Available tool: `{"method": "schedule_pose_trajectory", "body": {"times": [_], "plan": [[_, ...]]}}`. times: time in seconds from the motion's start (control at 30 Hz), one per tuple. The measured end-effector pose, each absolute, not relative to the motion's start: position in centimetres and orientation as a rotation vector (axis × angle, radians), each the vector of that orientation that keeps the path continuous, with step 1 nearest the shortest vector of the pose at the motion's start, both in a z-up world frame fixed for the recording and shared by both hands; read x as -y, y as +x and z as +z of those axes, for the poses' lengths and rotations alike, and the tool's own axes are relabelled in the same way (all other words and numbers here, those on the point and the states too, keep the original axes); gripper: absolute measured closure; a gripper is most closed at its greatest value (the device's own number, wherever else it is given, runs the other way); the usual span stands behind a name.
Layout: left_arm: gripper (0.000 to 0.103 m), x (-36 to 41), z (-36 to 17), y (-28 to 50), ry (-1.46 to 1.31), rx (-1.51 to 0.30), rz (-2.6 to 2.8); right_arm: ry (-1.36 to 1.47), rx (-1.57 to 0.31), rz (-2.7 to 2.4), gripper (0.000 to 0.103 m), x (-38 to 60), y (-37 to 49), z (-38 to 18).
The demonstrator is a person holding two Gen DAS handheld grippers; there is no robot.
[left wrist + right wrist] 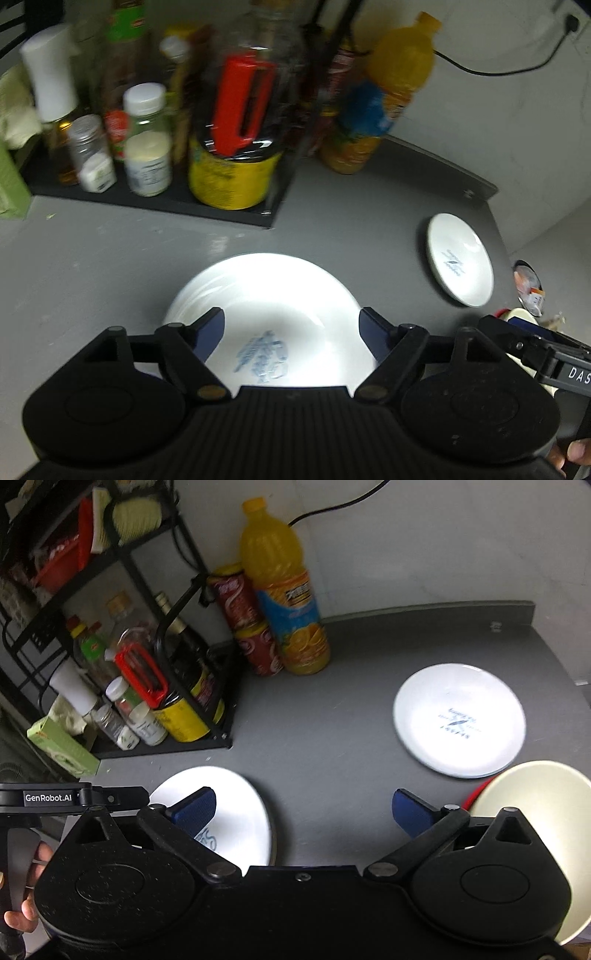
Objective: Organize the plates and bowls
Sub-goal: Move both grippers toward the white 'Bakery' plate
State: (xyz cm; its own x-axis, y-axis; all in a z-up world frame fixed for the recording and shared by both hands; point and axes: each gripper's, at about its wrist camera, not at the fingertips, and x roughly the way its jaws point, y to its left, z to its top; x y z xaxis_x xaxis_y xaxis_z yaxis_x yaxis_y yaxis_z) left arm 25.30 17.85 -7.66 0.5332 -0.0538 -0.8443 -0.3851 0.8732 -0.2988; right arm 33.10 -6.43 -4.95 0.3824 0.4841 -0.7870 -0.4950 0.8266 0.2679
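Below, we see both grippers spread wide and holding nothing. Our left gripper (291, 332) hovers over a white plate (266, 295) with a blue mark on the grey counter (110, 258), just in front of the black rack (192, 701) of bottles. Our right gripper (303, 808) hangs over bare counter right of that plate. A second plate (460, 720) lies well right of the rack, a cream bowl (535, 812) just beside it.
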Motion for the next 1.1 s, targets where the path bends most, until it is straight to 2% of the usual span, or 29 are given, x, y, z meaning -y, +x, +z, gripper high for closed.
{"method": "schedule_pose_trajectory", "body": {"times": [0.6,1.1], "plan": [[0.024,-11.4,-6.8,31.8,-0.448,-1.005,0.093,0.05,-0.977,0.535,0.0,13.4,37.7,-3.6],[0.024,-6.8,-9.2,38.3,-0.48,-1.066,0.054,0.069,-1.017,0.451,0.0,17.8,44.0,-4.8]]}}
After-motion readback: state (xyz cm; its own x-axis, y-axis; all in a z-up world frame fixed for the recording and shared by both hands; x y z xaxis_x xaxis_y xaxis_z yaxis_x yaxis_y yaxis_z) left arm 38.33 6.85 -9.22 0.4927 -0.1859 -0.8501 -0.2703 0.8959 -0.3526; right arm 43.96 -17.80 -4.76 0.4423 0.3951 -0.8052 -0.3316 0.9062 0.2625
